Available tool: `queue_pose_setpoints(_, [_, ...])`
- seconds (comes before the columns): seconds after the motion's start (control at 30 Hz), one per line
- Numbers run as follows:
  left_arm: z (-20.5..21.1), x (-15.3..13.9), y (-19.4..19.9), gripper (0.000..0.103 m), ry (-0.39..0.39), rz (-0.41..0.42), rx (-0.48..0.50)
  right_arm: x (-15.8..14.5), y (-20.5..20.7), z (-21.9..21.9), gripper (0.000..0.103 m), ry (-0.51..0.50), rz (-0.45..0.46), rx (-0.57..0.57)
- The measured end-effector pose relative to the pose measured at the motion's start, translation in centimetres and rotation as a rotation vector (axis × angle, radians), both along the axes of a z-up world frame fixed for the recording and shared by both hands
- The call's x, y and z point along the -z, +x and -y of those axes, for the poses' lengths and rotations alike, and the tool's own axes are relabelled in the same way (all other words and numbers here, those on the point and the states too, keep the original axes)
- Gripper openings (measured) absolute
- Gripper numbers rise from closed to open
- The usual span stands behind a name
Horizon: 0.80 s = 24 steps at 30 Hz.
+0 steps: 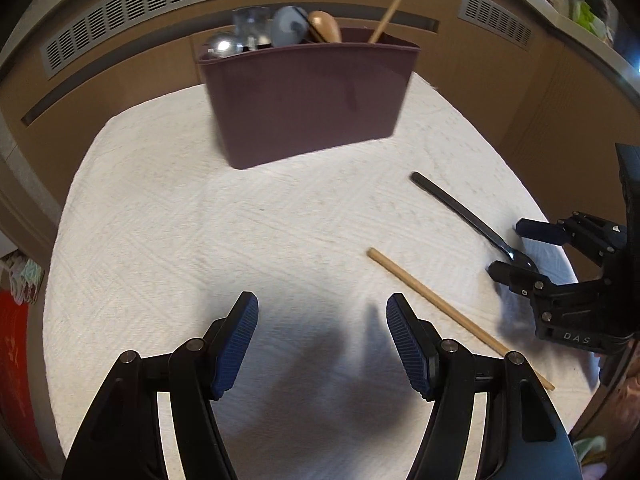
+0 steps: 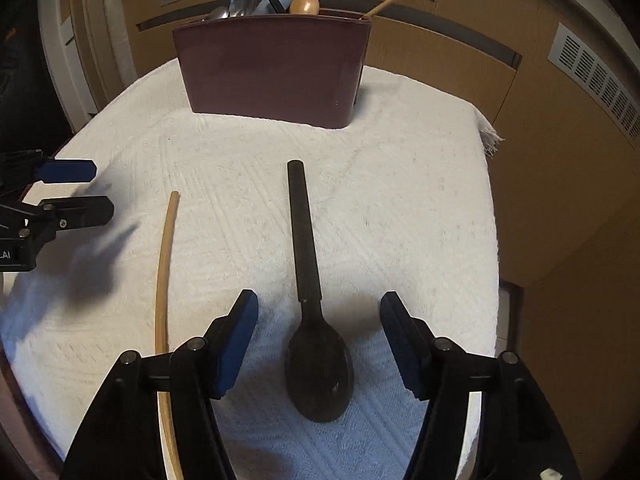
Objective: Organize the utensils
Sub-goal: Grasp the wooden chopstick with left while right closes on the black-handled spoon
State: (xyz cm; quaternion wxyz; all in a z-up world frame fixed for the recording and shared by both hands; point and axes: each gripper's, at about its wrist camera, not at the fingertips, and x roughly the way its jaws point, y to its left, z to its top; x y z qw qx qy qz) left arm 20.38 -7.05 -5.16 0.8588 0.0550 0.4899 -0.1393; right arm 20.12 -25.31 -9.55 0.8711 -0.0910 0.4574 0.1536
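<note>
A: Quick check. Our right gripper (image 2: pixel 318 336): jaws apart, nothing pinched. The black spoon (image 2: pixel 316 344) lies flat on the white cloth (image 2: pixel 400 200) w/ its bowl right between the pads, handle running straight ahead of the gripper toward the caddy. Pads don't touch it.

B: Agreed, it's released. We're straddling the bowl end bc that's the widest part nearest us; prob lined up for a pinch, though the handle might be the easier bite.

A: Left gripper (image 1: pixel 322 340)?

B: Also spread, empty, only cloth and its own shadow between the fingers. The wooden chopstick (image 1: pixel 452 312) lies just off its right finger, slanting away to the right, not between the jaws.

A: So we'd have to shift right to take it. And the maroon caddy (image 1: pixel 308 104)?

B: Standing upright well ahead of both grippers, at the far edge of the cloth. Already holds metal spoons (image 1: pixel 224 46), a wooden spoon (image 1: pixel 326 26) and one chopstick (image 1: pixel 385 20) leaning in the right-hand part.

A: Makes sense, sorted by kind. We reckon the loose chopstick joins its mate on the right, black spoon goes w/ the spoons. Two items left, so we're nearly done.

B: Watch out: both lie flat on soft cloth, so pads may snag fabric.
</note>
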Motion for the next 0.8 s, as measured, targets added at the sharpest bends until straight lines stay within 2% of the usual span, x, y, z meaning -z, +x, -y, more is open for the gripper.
queue_pose_setpoints(0.1, [1.6,0.0,-0.5,0.067,0.018,-0.007,0.037,-0.2,-1.2,0.8,0.035,0.026,-0.005,0.013])
queue_pose_setpoints(0.13, [2.1,0.0,-0.6,0.067,0.024,-0.009,0.049,-0.3,-1.7,0.9,0.036,0.021,0.003,0.014])
queue_pose_setpoints(0.2, [3.0,0.0,-0.8,0.067,0.035,-0.01,0.067,-0.5,-3.0,1.1,0.045,0.021,0.002,0.003])
queue_pose_setpoints(0.3, [3.8,0.0,-1.1,0.067,0.049,-0.007,0.081,-0.3,-5.0,1.2,0.07,-0.014,0.026,0.007])
queue_pose_setpoints(0.33, [3.9,0.0,-1.1,0.067,0.051,-0.007,0.082,-0.3,-5.8,1.2,0.074,-0.026,0.039,0.011])
queue_pose_setpoints(0.4, [3.7,-0.1,-1.2,0.067,0.055,-0.004,0.076,-0.2,-7.1,1.1,0.075,-0.017,0.043,0.013])
queue_pose_setpoints(0.5, [3.0,-0.1,-1.3,0.068,0.024,-0.03,0.056,-0.3,-8.4,0.2,0.075,0.05,0.003,-0.017])
queue_pose_setpoints(0.63, [3.3,0.3,-1.8,0.068,-0.106,-0.142,0.102,-1.1,-9.3,-1.4,0.075,0.113,0.002,-0.09])
queue_pose_setpoints(0.7, [4.1,0.7,-1.9,0.063,-0.164,-0.201,0.132,-1.5,-9.6,-1.6,0.075,0.093,0.024,-0.096])
queue_pose_setpoints(0.77, [5.0,1.4,-1.7,0.046,-0.168,-0.239,0.138,-1.9,-9.8,-0.8,0.075,0.054,0.057,-0.066])
queue_pose_setpoints(0.8, [5.5,1.7,-1.5,0.045,-0.155,-0.248,0.133,-2.1,-9.9,-0.2,0.076,0.037,0.071,-0.045])
